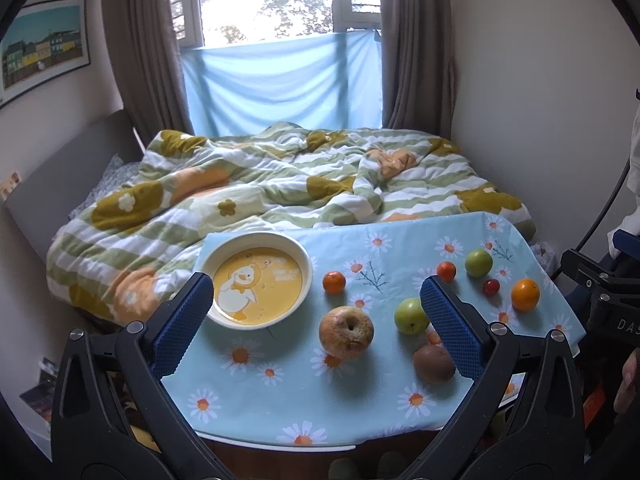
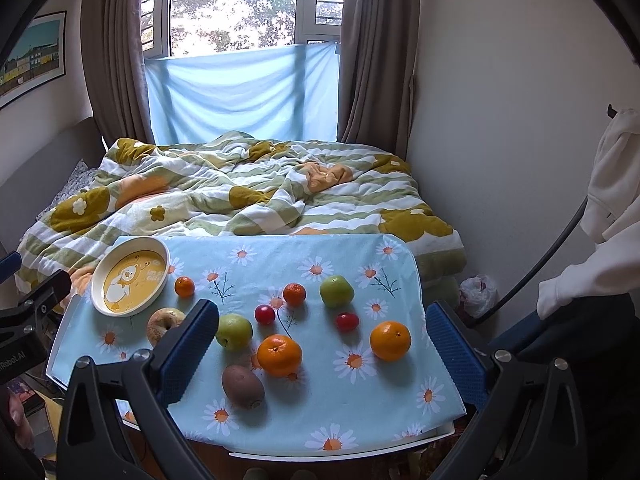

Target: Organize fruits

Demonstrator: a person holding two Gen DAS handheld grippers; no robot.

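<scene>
Both tongs [image 1: 316, 312] [image 2: 322, 344] wide apart, unladen

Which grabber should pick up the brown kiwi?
Probably the right gripper: the kiwi lies just inside its open fingers. For the left gripper, it sits at the right finger's edge.
</scene>
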